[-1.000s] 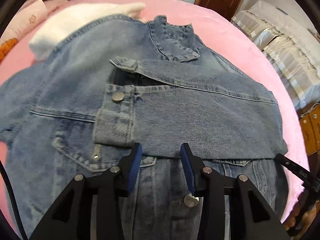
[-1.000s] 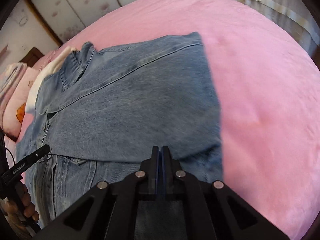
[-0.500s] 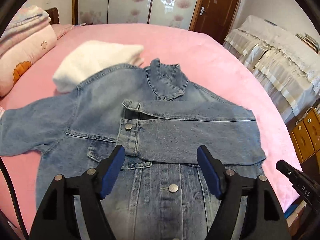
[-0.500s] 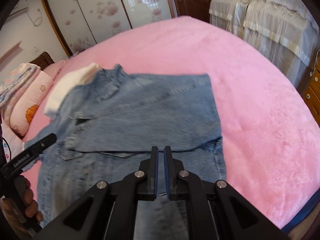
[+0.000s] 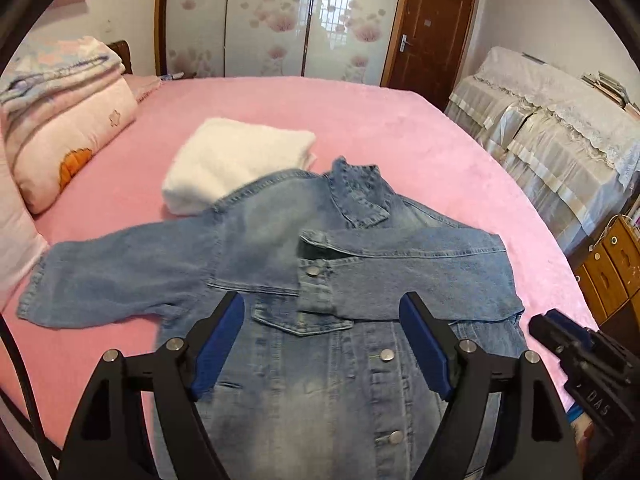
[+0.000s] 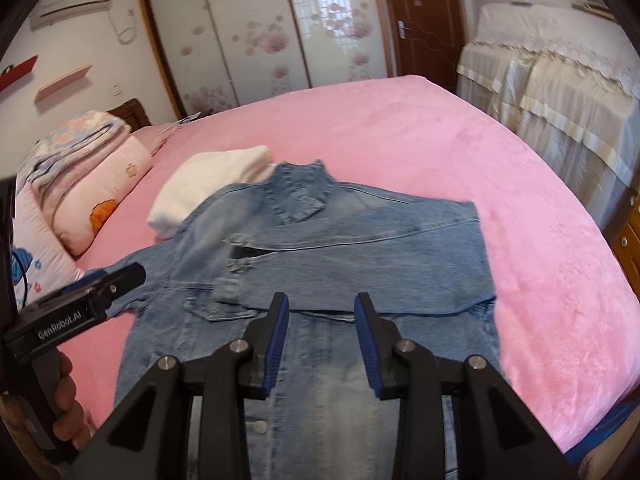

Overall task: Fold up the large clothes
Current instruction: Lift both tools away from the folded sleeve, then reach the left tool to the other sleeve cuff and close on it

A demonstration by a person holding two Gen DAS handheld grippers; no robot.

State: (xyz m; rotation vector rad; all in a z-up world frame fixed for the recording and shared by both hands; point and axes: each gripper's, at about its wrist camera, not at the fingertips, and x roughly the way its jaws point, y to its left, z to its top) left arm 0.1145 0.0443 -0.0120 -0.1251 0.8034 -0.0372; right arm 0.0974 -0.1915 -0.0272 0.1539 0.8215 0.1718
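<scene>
On the pink bed (image 5: 400, 132), left view: denim jacket (image 5: 320, 380) flat, one sleeve folded across; left gripper (image 5: 322, 344) fingers wide, just opened, empty. Right view: right gripper (image 6: 321, 344) fingers narrowly apart, just opened, empty. Next, likely: grasp the outstretched sleeve (image 5: 120, 280).

White lettering reading "GenRobot.AI" is showing on the black side of the left gripper (image 6: 72, 316), seen at the left edge of the right wrist view. The letters "DAS" are showing in grey on the black body of the right gripper (image 5: 592, 376), at the lower right of the left wrist view.
</scene>
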